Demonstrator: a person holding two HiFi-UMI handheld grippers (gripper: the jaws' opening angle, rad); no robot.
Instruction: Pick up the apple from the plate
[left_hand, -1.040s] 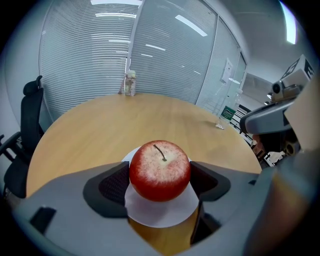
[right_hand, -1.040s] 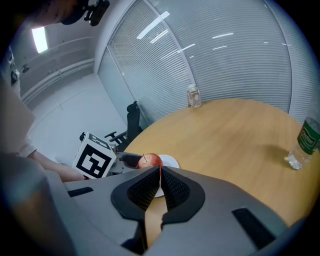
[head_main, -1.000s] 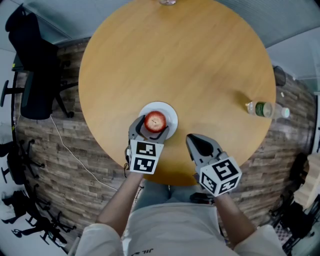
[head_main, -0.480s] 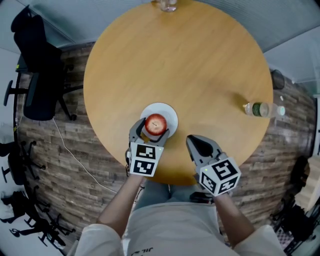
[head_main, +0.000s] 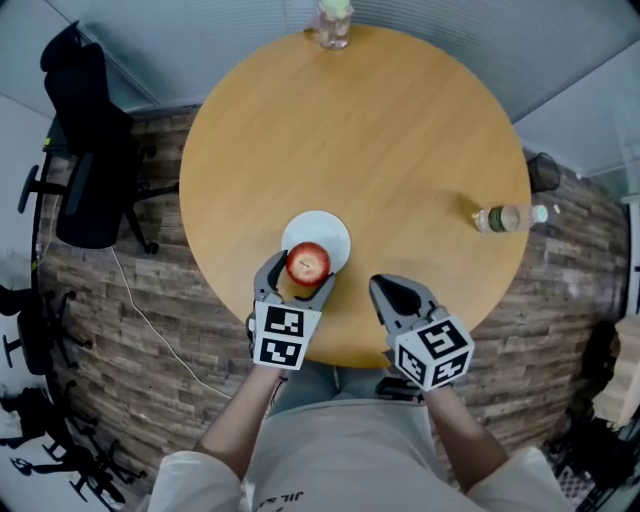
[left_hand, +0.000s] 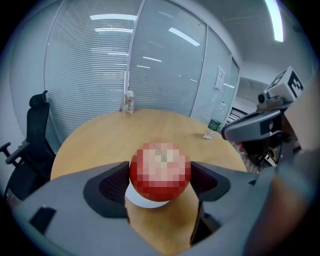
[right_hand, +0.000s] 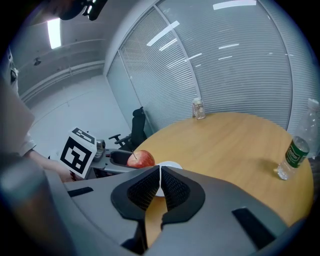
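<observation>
Between the jaws of the left gripper (head_main: 297, 278): one red apple (head_main: 308, 263), clenched from both sides, stem upward. Sits over the near rim of the one white plate (head_main: 332, 230); whether lifted clear of it or touching it, impossible to tell, with only a white sliver visible under the fruit in the left gripper view. Plate near the close edge of the one round wooden table (head_main: 380, 130).

Both arms bare below the sleeves: left forearm (head_main: 240, 420) reaching straight forward from the body, marker cube (head_main: 281, 336) facing up just behind the jaws; right forearm (head_main: 455, 445) likewise forward, angled slightly inward. Right gripper (head_main: 383, 288) just right of the plate and apart from it, over the table's near edge. Tongs there pressed together on nothing, with no more than a hairline seam between the ribbed pads (right_hand: 144, 187) in the right gripper view.

Counted beyond that: two grippers in all. One clear plastic bottle (head_main: 505, 217) with a green label, upright near the table's right edge, well apart from the plate. One small clear jar (head_main: 334, 20) at the far edge, right at the top border of the head view, contents too small to make out. One black office chair (head_main: 85, 170) left of the table, on the wood-plank floor (head_main: 160, 330). More dark chair shapes at the head view's left border, cropped and too small to count.
</observation>
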